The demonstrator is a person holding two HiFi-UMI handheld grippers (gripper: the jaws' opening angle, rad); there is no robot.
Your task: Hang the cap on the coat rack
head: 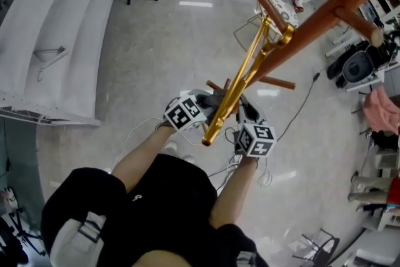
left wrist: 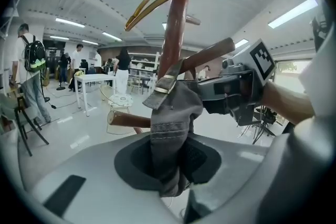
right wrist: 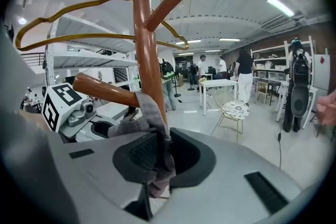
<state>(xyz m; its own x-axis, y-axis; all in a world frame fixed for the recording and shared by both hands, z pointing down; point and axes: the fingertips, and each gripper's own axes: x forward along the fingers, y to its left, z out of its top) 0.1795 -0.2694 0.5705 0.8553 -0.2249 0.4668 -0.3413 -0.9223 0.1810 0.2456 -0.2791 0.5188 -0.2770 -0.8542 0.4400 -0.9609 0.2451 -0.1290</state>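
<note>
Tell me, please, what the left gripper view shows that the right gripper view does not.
Only the left gripper view shows the right gripper and the cap's metal strap buckle. Only the right gripper view shows the left gripper. Both show the grey cap clamped in that gripper's own jaws, the brown coat rack and the gold hanger.

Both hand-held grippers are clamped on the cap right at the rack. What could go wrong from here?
1. The cap looks only partly draped on the peg. If the left hand-held gripper and right hand-held gripper let go now, it may slide off.
2. The gold hanger hangs close by both grippers, so a careless lift could knock it loose.
</note>
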